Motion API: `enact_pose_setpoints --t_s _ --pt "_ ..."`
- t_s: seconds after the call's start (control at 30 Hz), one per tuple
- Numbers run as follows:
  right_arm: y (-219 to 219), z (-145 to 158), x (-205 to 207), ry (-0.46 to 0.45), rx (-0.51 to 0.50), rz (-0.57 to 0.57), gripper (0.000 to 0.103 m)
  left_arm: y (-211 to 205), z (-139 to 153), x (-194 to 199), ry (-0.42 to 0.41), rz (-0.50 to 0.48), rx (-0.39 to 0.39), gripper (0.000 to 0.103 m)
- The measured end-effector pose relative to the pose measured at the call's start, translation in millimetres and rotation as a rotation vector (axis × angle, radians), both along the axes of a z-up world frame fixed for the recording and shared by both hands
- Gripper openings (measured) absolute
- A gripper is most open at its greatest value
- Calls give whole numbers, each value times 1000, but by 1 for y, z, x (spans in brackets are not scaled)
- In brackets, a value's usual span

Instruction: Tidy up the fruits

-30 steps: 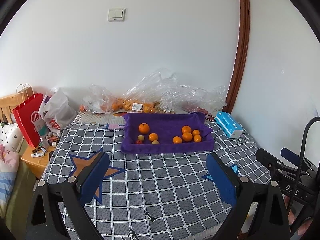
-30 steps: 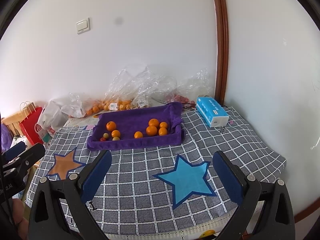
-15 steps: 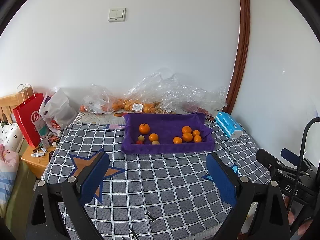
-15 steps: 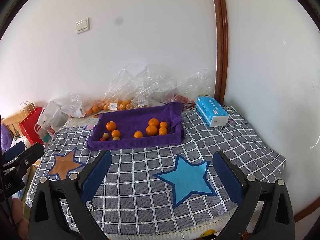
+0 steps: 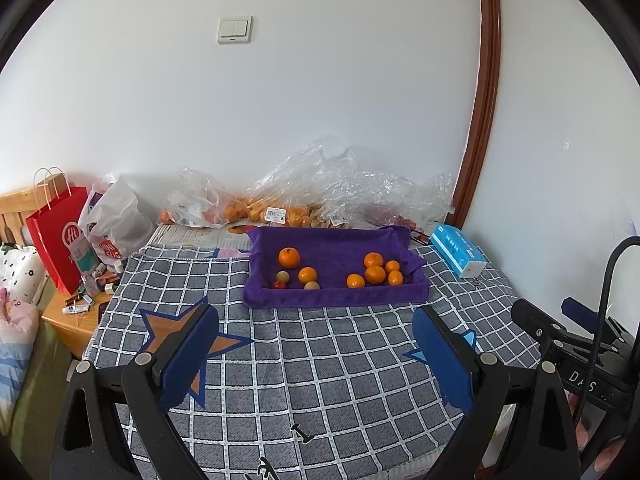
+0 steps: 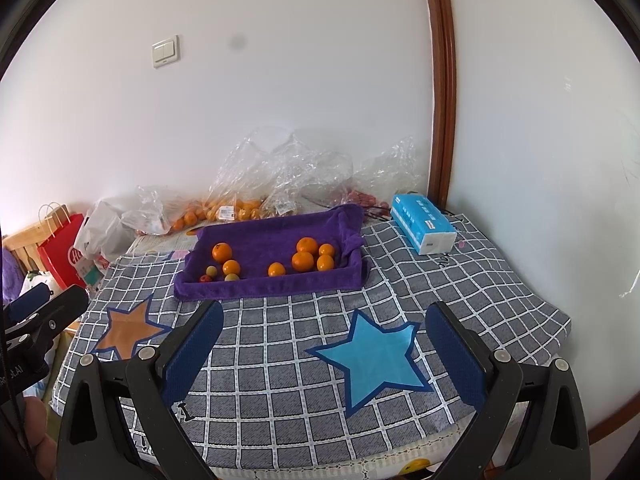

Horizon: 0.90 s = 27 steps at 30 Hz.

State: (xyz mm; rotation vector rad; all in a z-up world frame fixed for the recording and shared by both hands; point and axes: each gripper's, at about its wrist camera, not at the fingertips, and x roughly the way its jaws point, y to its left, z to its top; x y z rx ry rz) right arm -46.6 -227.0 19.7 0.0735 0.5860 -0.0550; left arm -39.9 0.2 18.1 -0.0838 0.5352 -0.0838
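Oranges point(image 5: 375, 274) sit in the purple towel-lined tray point(image 5: 336, 295) (with a few smaller fruits) on the checked tablecloth point(image 5: 320, 364); left gripper point(image 5: 316, 354) and right gripper point(image 6: 324, 354) both gape wide, empty, well short of it

"DAS" on right hand-held gripper point(image 5: 576, 344).

A bedroom in a home. Shown by a bed point(image 5: 328, 364) with a checked star cover pushed into the wall corner, a wooden bedside table point(image 5: 76, 320) at its left edge, a red shopping bag point(image 5: 60, 240), a light switch point(image 5: 235, 29), and shop bags of fruit point(image 5: 272, 210) along the far edge.
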Motion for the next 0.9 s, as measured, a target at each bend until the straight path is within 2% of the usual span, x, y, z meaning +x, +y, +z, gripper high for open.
enact_pose_setpoints --t_s 0.9 --pt "4 1 -1 2 9 12 100 2 0 0 0 6 1 98"
